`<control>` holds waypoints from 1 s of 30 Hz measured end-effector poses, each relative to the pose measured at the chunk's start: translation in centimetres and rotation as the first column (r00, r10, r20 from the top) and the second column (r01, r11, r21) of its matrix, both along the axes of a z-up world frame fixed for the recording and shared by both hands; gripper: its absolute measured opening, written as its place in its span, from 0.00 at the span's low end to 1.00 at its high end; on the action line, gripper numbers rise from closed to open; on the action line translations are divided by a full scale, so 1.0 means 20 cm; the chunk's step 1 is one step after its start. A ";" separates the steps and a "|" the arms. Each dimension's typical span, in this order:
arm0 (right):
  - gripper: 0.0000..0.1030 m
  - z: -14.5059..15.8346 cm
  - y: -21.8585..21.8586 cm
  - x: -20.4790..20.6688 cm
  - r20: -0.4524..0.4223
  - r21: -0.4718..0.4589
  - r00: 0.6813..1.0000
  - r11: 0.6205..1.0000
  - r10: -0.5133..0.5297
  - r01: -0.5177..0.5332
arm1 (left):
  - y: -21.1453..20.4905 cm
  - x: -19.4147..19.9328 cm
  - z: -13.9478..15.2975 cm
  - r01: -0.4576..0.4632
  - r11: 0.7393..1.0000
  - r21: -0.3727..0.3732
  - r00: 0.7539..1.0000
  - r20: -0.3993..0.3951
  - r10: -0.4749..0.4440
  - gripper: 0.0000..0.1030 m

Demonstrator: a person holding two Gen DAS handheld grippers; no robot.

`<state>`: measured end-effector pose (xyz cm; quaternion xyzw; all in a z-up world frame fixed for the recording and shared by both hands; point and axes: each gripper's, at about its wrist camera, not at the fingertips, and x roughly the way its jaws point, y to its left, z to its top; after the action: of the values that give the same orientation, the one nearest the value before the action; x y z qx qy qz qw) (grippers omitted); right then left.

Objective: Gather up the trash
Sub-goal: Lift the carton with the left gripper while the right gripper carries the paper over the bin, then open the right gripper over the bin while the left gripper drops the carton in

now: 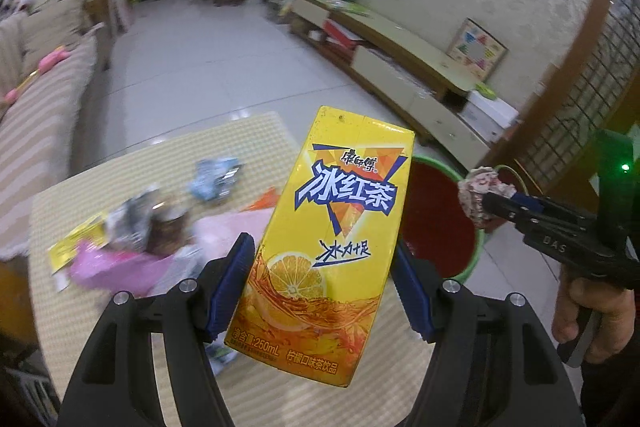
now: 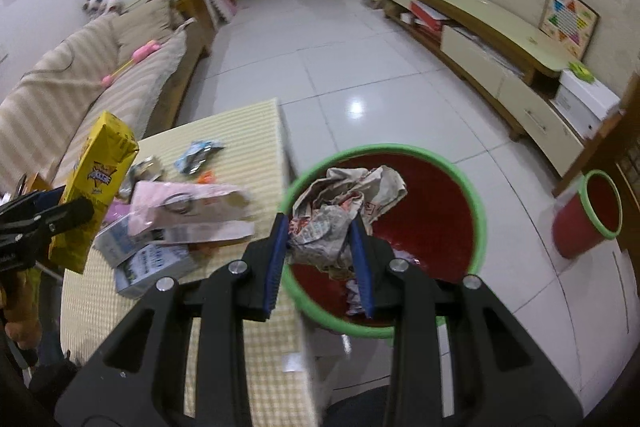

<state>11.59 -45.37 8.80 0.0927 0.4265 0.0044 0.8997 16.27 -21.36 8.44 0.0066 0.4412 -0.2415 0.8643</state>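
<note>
My left gripper (image 1: 324,287) is shut on a yellow iced-tea carton (image 1: 328,235), held upright above the table's right edge; the same carton (image 2: 96,183) shows at the left of the right wrist view. My right gripper (image 2: 320,255) is shut on a crumpled ball of printed paper (image 2: 340,215) and hangs over the red bin with a green rim (image 2: 476,203). In the left wrist view that paper ball (image 1: 480,195) sits in the right gripper (image 1: 494,205) just right of the bin (image 1: 436,223). Some scraps lie at the bin's bottom.
The low table with a yellow checked cloth (image 2: 240,135) carries several wrappers, a pink packet (image 2: 188,203) and small boxes (image 2: 152,263). A striped sofa (image 2: 80,83) runs along the left, a TV cabinet (image 2: 500,43) along the right. A second small red bin (image 2: 588,215) stands on the tiled floor.
</note>
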 end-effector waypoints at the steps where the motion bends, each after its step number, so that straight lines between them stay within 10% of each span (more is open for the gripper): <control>1: 0.30 -0.01 -0.04 0.00 -0.003 0.005 1.000 1.000 -0.014 0.014 | -0.06 0.02 -0.01 0.022 1.000 -0.007 1.000 -0.006 -0.022 0.63; 26: 0.35 -0.15 -0.34 0.11 -0.044 0.053 0.997 0.996 -0.070 0.073 | -0.76 0.30 -0.16 0.148 0.988 -0.051 0.981 -0.118 -0.153 0.65; 30: 0.53 -0.15 -0.34 0.11 -0.041 0.046 0.997 0.996 -0.072 0.074 | -0.73 0.31 -0.16 0.120 0.990 -0.071 0.985 -0.114 -0.127 0.86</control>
<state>13.81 -52.20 5.77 0.1297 0.4402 -0.0199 0.8882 22.53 -36.02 5.25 -0.0078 0.4826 -0.3085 0.8196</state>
